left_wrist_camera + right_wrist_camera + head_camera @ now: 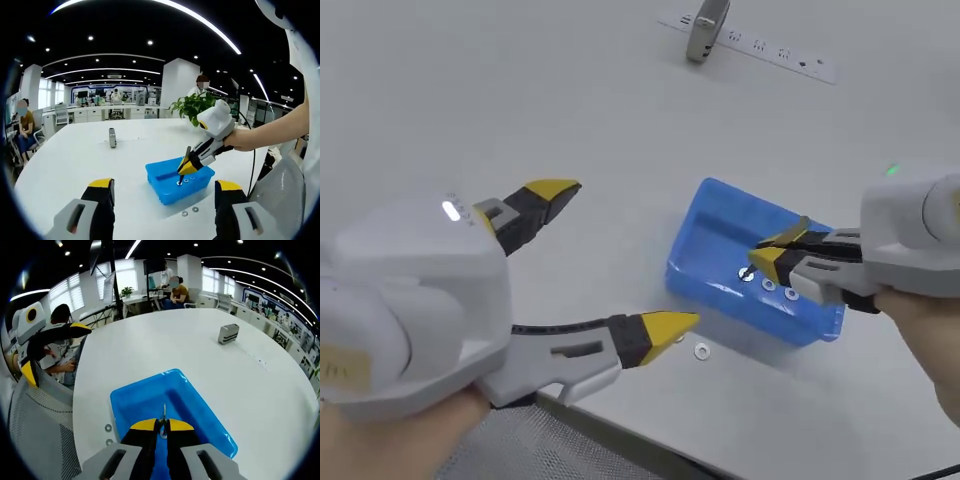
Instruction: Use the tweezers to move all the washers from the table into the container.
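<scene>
Centre right of the head view, the right gripper (770, 255) clamps slim metal tweezers (164, 416), tips inside the blue rectangular plastic container (720, 235) among small silver washers (769, 285). The left gripper (620, 255), lower left, has its jaws wide apart. Two loose washers (701, 351) lie on the white table (520, 100) just below the container.

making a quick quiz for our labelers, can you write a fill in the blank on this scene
1. The container is ___ in colour.
2. The right hand-held gripper is shut on the ___, held over the container.
3. On the table, ___ washers lie beside the container.
4. The left hand-held gripper has its jaws ___.
Missing words: blue; tweezers; two; open.
</scene>
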A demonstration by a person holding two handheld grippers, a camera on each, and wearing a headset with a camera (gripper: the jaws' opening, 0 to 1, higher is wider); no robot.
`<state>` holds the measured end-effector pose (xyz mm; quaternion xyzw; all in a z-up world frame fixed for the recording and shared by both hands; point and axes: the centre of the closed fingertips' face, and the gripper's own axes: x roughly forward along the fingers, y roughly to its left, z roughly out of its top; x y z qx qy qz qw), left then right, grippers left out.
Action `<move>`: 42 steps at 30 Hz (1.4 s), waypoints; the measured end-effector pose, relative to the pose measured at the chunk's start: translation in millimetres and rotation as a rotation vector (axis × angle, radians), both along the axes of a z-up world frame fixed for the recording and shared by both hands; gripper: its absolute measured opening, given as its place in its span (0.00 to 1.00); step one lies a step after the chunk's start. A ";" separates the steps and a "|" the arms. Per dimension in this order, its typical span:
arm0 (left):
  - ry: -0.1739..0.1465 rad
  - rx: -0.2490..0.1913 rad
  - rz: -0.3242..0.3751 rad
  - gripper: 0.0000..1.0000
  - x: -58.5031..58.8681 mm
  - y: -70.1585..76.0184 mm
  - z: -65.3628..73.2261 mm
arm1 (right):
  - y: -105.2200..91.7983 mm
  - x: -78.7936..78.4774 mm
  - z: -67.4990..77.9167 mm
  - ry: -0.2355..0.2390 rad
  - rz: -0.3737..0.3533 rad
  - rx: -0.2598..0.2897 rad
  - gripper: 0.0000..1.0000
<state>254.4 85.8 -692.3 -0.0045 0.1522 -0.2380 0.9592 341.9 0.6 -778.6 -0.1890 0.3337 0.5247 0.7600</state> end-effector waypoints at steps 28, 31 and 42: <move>0.000 0.010 -0.020 0.83 -1.0 -2.8 -0.6 | 12.1 -66.8 48.7 0.013 0.025 0.140 0.03; 0.001 0.009 -0.021 0.83 -1.2 -2.8 -0.9 | 13.4 -74.5 37.1 0.035 0.041 0.124 0.03; -0.003 0.002 -0.020 0.82 -1.3 -3.0 0.5 | 10.4 -83.3 2.5 0.099 0.062 0.068 0.03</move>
